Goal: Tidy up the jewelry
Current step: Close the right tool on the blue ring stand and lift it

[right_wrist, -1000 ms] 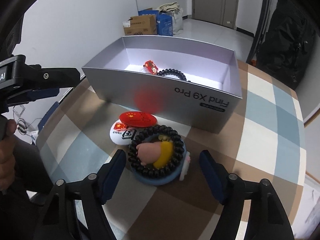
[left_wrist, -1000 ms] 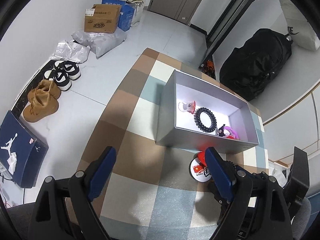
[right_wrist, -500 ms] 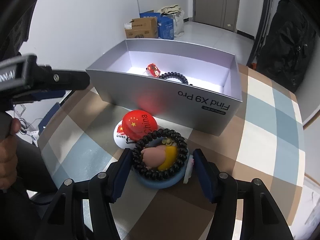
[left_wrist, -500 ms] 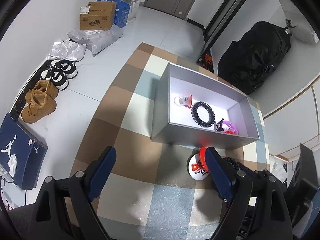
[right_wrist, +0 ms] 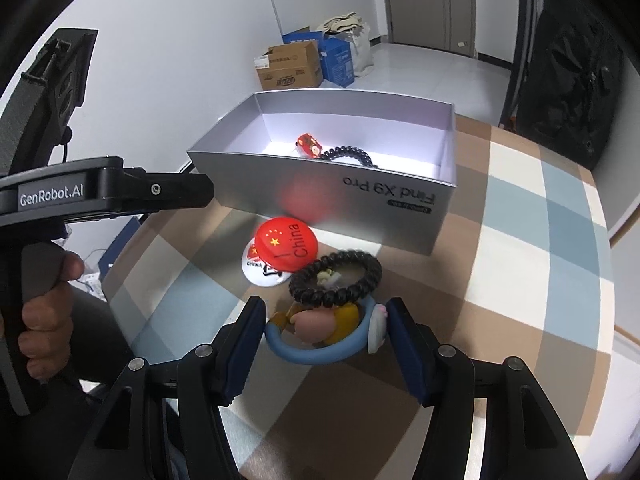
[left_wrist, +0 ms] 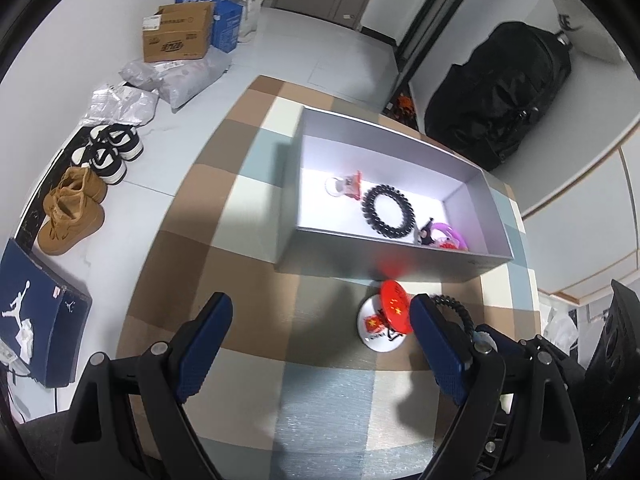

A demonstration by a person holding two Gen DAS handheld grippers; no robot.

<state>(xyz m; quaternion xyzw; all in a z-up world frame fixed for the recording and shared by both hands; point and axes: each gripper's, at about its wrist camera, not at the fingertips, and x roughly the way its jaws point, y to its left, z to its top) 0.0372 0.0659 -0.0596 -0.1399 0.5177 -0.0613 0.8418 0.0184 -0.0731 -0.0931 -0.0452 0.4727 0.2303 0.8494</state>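
from the left wrist view, the left hand-held gripper (left_wrist: 316, 334) hangs spread wide over the checked bench (left_wrist: 224, 216), nothing between its blue pads. beyond it stands the open silver box (left_wrist: 320, 240), with a black spiral hair tie (left_wrist: 387, 212), a red-and-white charm (left_wrist: 343, 185) and a purple ring piece (left_wrist: 450, 236) on its floor. just near of the box lie a red badge (left_wrist: 394, 304) overlapping a white badge (left_wrist: 378, 334).

from the right wrist view, the right hand-held gripper (right_wrist: 326, 334) has just been closing and now pinches a blue ring with a cartoon figure (right_wrist: 320, 334) between its pads. a black beaded bracelet (right_wrist: 336, 278) rests on the ring's far edge. a person's hand (right_wrist: 44, 308) grips the other handle at left.
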